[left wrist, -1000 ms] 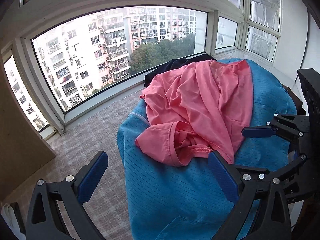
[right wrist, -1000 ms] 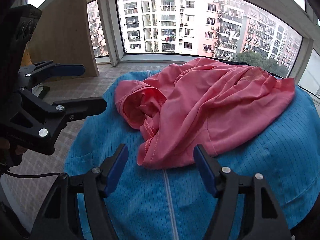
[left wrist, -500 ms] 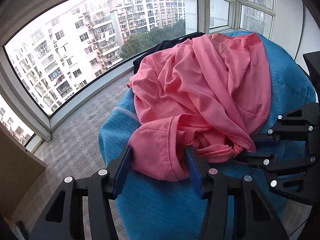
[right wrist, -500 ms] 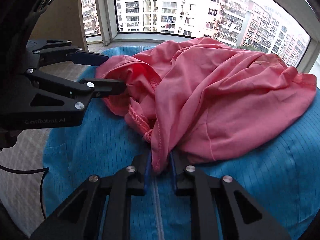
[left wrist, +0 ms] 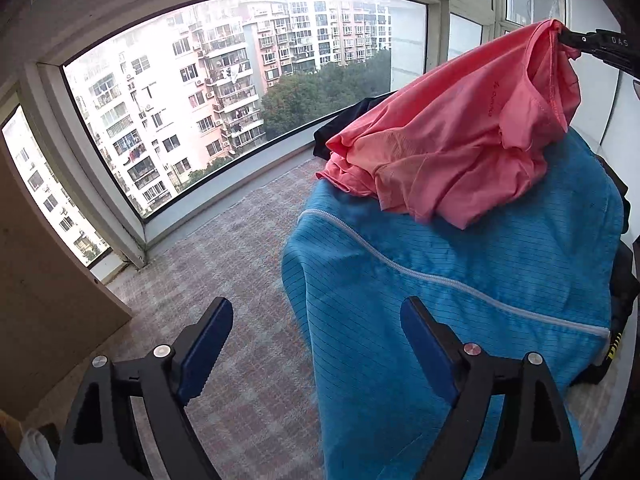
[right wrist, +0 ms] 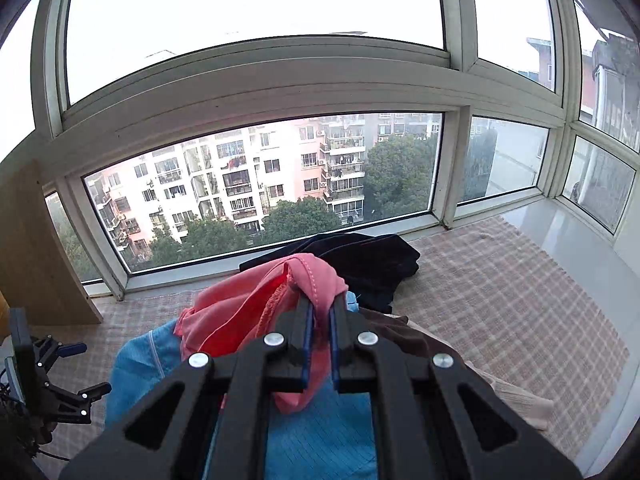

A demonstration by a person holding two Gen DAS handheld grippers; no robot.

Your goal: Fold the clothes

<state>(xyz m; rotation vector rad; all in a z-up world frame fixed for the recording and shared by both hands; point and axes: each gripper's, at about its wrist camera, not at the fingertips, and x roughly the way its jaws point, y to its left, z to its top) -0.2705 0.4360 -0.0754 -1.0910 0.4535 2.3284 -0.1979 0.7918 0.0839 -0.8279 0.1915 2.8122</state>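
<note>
While right gripper (right wrist: 319, 322) jaws pinch pink shirt (left wrist: 460, 140) | left gripper (left wrist: 316, 328) jaws opening, empty

A crumpled coral-pink shirt (left wrist: 460, 136) is lifted by one hemmed edge at upper right, its lower folds draped over a bright blue zip-front garment (left wrist: 460, 280) with thin dark stripes, spread beneath. A small printed logo shows near the neckline. A dark garment (right wrist: 360, 256), possibly black velvet, lies bunched behind them.
</note>
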